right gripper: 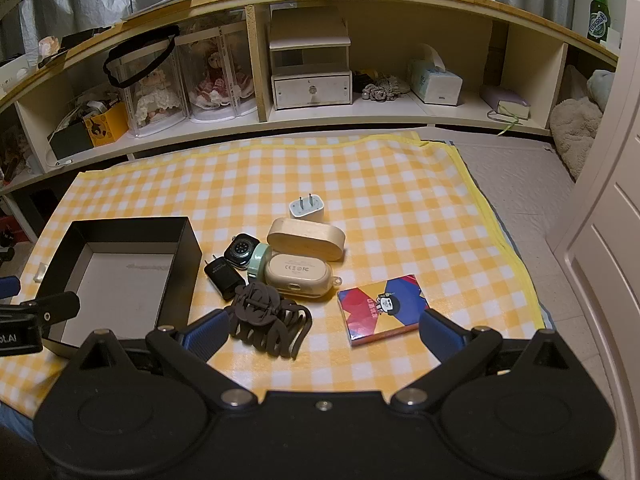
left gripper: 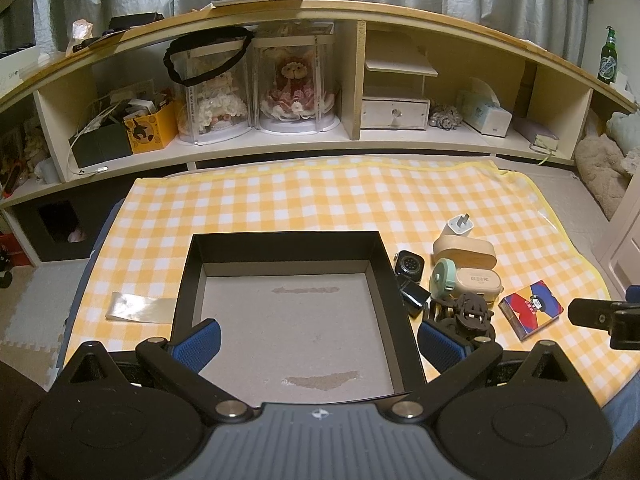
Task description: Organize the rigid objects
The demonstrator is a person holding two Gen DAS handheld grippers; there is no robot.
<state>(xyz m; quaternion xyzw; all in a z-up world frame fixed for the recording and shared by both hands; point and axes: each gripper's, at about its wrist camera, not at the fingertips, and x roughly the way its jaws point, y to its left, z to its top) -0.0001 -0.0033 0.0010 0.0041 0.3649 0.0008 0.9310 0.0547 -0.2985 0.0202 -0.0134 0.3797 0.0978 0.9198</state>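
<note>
An empty black box (left gripper: 388, 264) (right gripper: 188, 240) with a grey floor lies on the yellow checked cloth. My left gripper (left gripper: 320, 342) hangs open over it with nothing between its fingers. Right of the box lies a cluster: a brown hair claw (right gripper: 268, 320) (left gripper: 472, 312), a black charger (right gripper: 222, 278) (left gripper: 414, 296), a smartwatch (right gripper: 240, 254) (left gripper: 408, 264), a mint tape measure (right gripper: 258, 262) (left gripper: 442, 276), a beige earbud case (right gripper: 298, 274) (left gripper: 478, 280), a wooden oval case (right gripper: 306, 238) (left gripper: 464, 250), a white plug (right gripper: 306, 206) (left gripper: 460, 224) and a colourful card box (right gripper: 382, 308) (left gripper: 530, 308). My right gripper (right gripper: 322, 338) is open and empty, just short of the claw and card box.
A clear plastic strip (left gripper: 138, 307) lies left of the box. A low curved shelf (left gripper: 280, 148) with doll cases, a small drawer unit and a tissue box runs along the back. A green bottle (right gripper: 598, 12) stands on top. A white door (right gripper: 612, 240) is at the right.
</note>
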